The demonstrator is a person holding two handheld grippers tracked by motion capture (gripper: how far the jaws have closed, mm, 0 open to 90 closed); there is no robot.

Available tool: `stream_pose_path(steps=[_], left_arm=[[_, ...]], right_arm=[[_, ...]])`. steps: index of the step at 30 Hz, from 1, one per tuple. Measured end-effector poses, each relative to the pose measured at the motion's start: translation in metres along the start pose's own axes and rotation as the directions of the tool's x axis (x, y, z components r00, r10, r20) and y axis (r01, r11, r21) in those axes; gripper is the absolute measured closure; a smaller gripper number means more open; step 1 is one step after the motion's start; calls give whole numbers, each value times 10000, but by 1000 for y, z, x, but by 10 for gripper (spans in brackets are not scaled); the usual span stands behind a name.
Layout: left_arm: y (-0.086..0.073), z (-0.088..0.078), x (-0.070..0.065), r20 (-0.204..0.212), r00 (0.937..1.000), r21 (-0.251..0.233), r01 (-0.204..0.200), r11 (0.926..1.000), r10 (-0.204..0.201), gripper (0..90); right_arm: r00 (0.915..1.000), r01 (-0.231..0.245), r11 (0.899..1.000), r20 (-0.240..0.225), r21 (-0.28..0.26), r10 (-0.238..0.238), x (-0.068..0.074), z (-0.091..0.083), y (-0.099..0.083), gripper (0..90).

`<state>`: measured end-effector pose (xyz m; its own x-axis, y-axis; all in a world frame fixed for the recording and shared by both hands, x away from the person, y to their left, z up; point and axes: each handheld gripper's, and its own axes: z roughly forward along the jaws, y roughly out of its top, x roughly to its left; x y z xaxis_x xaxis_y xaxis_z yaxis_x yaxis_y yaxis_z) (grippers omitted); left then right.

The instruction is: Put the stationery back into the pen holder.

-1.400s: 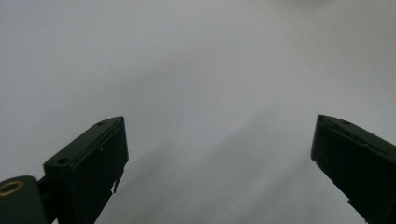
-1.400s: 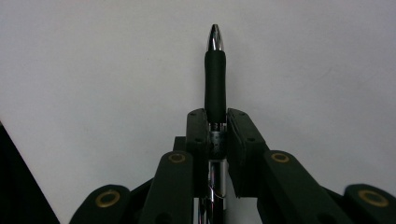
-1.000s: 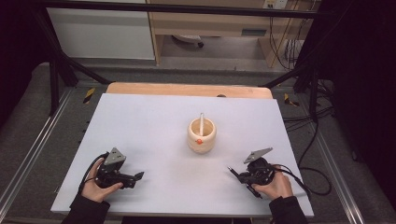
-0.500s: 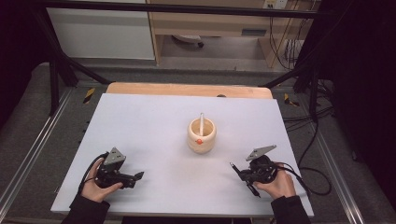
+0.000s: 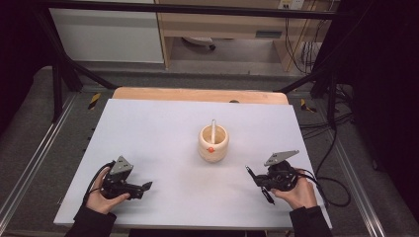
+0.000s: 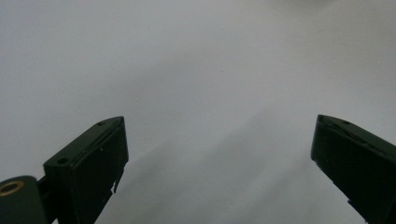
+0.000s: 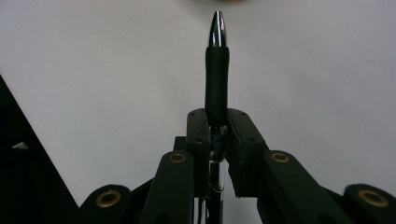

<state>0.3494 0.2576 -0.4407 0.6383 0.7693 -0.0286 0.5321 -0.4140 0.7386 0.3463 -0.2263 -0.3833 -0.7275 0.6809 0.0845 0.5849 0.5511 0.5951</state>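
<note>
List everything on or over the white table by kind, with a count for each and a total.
Wooden cup holding a white stick: 1 cup, 1 stick
Pen, black grip and silver tip, clamped in the right gripper: 1
Grippers, counting the left gripper with its jaws apart: 2
Total: 5

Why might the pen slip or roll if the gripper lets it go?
The pen looks round and slim, so it would probably roll on the flat table. Its shiny metal tip seems slick, though the black sleeve is likely grippier. It stands straight out from the shut right gripper, so it is surely stiff, and probably light.
</note>
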Motion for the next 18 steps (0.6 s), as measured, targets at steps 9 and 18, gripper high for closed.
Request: stream_pose_path(steps=[9,18], left_arm=[[0,0,0,0,10000,3,7,10000,-7,41],[-1,0,1,2,10000,-10,24,10000,-24,41]], right_arm=[[9998,41,9961,202,-880,-24,-2,-8,7,799],[9982,-402,9738,353,-2238,493,-5,-7,15,798]])
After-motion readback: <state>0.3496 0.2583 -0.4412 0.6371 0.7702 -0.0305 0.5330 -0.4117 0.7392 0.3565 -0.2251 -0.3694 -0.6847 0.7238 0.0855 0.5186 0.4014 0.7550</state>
